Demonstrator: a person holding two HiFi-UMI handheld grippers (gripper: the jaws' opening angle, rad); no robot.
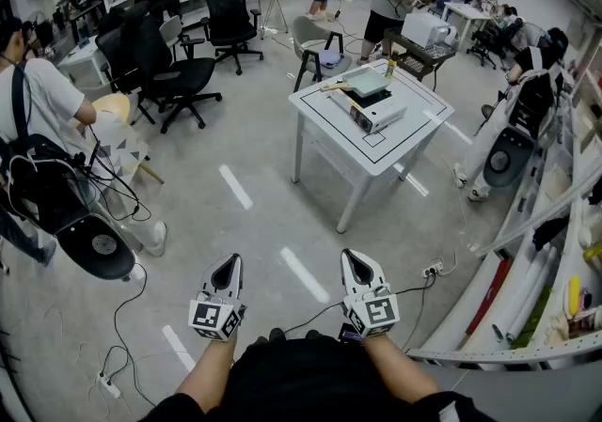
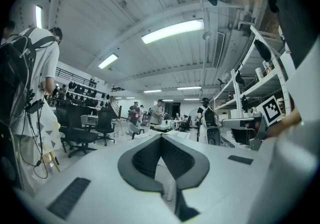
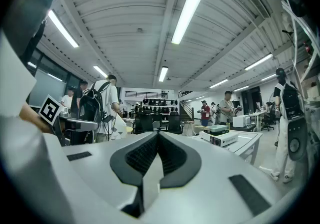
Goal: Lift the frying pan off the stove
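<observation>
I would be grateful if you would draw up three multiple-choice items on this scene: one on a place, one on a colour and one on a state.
1. Where does the white table stand relative to the left gripper and the right gripper?
A. Directly beneath them
B. Farther off, ahead of them across the floor
C. Touching their tips

2. What colour are the office chairs at the head view's upper left?
A. Red
B. Black
C. White

3. How do both grippers' jaws stand?
A. Together, with nothing between them
B. Wide apart
C. Closed on a pan handle

Answers:
1 B, since the head view shows a stretch of floor between the grippers and the table.
2 B, since the seats and backs are plainly black.
3 A, since each gripper view shows its jaws meeting with nothing held.
</observation>
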